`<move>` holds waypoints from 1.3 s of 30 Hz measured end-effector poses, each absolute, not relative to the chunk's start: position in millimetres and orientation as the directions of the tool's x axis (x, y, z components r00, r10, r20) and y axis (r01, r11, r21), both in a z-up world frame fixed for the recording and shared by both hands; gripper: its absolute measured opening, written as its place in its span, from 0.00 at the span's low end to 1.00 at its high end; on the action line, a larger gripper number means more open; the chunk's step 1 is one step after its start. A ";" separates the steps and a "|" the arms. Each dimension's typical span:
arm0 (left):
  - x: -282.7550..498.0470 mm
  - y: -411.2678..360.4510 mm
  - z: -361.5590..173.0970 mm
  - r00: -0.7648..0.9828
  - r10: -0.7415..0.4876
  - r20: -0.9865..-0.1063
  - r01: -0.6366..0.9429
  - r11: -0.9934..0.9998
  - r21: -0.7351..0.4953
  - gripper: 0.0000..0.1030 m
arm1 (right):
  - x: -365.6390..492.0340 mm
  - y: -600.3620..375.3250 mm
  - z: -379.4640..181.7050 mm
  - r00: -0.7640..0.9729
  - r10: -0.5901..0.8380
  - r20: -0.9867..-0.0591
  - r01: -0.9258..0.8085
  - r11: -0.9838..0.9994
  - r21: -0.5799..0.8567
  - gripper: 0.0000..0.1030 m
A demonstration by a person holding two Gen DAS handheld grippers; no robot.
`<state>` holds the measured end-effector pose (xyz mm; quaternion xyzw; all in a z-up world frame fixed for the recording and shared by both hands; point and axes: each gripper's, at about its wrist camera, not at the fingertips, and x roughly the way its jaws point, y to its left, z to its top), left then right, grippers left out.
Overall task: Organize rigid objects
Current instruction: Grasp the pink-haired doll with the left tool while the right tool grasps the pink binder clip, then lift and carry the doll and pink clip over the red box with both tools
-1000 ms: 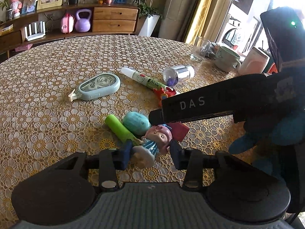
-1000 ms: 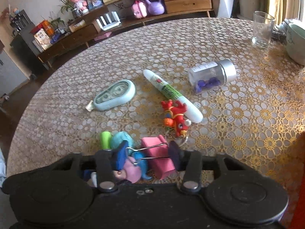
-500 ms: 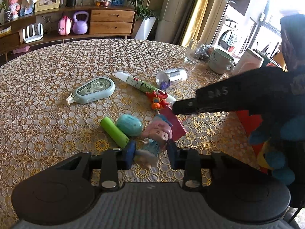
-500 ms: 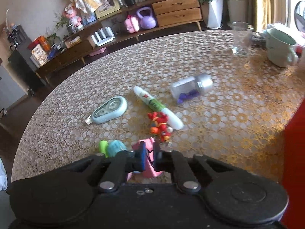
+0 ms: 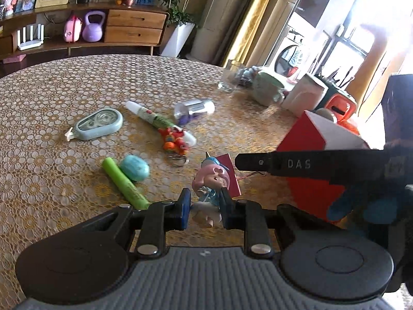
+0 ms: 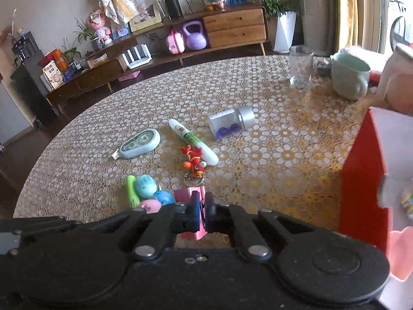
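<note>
L gripper (image 5: 205, 204) clenched on pig figurine (image 5: 210, 186), lifted off table (image 5: 51, 98); R gripper (image 6: 203, 213) pinching pink binder clip (image 6: 192, 208) by its wire handles, red box (image 6: 361, 180) to the right; risk: thin-wire grip lets clip swivel/drop, & grippers close enough to bump.

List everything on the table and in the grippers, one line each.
Correction tape: one, pale blue, table left.
Glue pen: one, white and green, table centre.
Jar: one, clear with silver cap, on its side, purple bits inside.
Keychain toy: one, red and orange, beside the glue pen.
Marker: one, green, near left.
Eraser: one, teal, touching the marker.
Doll: one, pink and blue, between the left fingers.
Binder clip: one, pink, in the right gripper.
Box: one, red and white, table right.
Glass: one, clear, far right.
Mug: one, pale green, far right.
Left gripper: black, around the doll.
Right gripper: black, shut on the binder clip.
</note>
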<state>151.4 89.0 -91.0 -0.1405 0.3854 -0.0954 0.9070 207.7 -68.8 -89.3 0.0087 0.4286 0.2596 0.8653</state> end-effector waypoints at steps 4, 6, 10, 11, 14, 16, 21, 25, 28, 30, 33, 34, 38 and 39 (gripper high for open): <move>146.1 78.7 -77.2 0.689 -0.291 -0.663 0.076 0.940 -0.333 0.22 | 199.5 -75.4 -84.5 0.518 0.441 -0.733 -0.452 0.868 0.204 0.01; 143.3 73.0 -69.4 0.697 -0.293 -0.655 0.094 0.942 -0.321 0.22 | 196.5 -82.5 -82.2 0.520 0.448 -0.727 -0.447 0.868 0.216 0.01; 139.3 67.6 -56.3 0.695 -0.303 -0.652 0.107 0.940 -0.323 0.22 | 195.5 -97.2 -74.5 0.538 0.445 -0.716 -0.434 0.874 0.217 0.01; 138.6 66.8 -53.0 0.697 -0.307 -0.648 0.110 0.939 -0.327 0.22 | 194.9 -100.3 -73.1 0.539 0.446 -0.714 -0.432 0.875 0.221 0.01; 137.6 62.6 -42.6 0.697 -0.318 -0.643 0.119 0.935 -0.334 0.22 | 193.7 -106.8 -65.5 0.551 0.446 -0.705 -0.429 0.876 0.220 0.01; 136.5 57.6 -33.1 0.693 -0.335 -0.638 0.134 0.930 -0.342 0.22 | 193.9 -108.8 -63.1 0.544 0.454 -0.706 -0.432 0.873 0.228 0.01; 136.7 35.3 -8.9 0.692 -0.351 -0.631 0.197 0.932 -0.303 0.22 | 189.6 -111.5 -63.1 0.521 0.475 -0.710 -0.435 0.863 0.258 0.01; 139.1 25.6 4.2 0.693 -0.357 -0.626 0.220 0.932 -0.288 0.08 | 185.4 -122.5 -53.7 0.536 0.482 -0.693 -0.430 0.862 0.267 0.01; 140.5 19.9 12.5 0.708 -0.347 -0.615 0.230 0.937 -0.264 0.08 | 186.2 -136.0 -40.6 0.562 0.487 -0.669 -0.418 0.865 0.278 0.01; 142.9 15.1 13.4 0.713 -0.339 -0.613 0.239 0.940 -0.241 0.08 | 187.3 -143.6 -33.1 0.579 0.481 -0.659 -0.412 0.869 0.273 0.01; 146.3 14.7 1.1 0.694 -0.328 -0.641 0.232 0.945 -0.232 0.08 | 187.9 -155.9 -22.5 0.601 0.482 -0.637 -0.405 0.871 0.277 0.01; 146.6 13.1 -5.7 0.673 -0.340 -0.657 0.245 0.940 -0.237 0.08 | 188.8 -159.2 -18.3 0.605 0.486 -0.631 -0.402 0.870 0.285 0.01; 132.9 2.8 -38.3 0.598 -0.350 -0.721 0.286 0.934 -0.216 0.08 | 184.0 -171.5 -1.8 0.622 0.508 -0.596 -0.411 0.860 0.303 0.01; 128.0 1.5 -44.6 0.584 -0.357 -0.729 0.296 0.930 -0.219 0.08 | 183.4 -173.8 0.7 0.626 0.512 -0.589 -0.413 0.858 0.306 0.01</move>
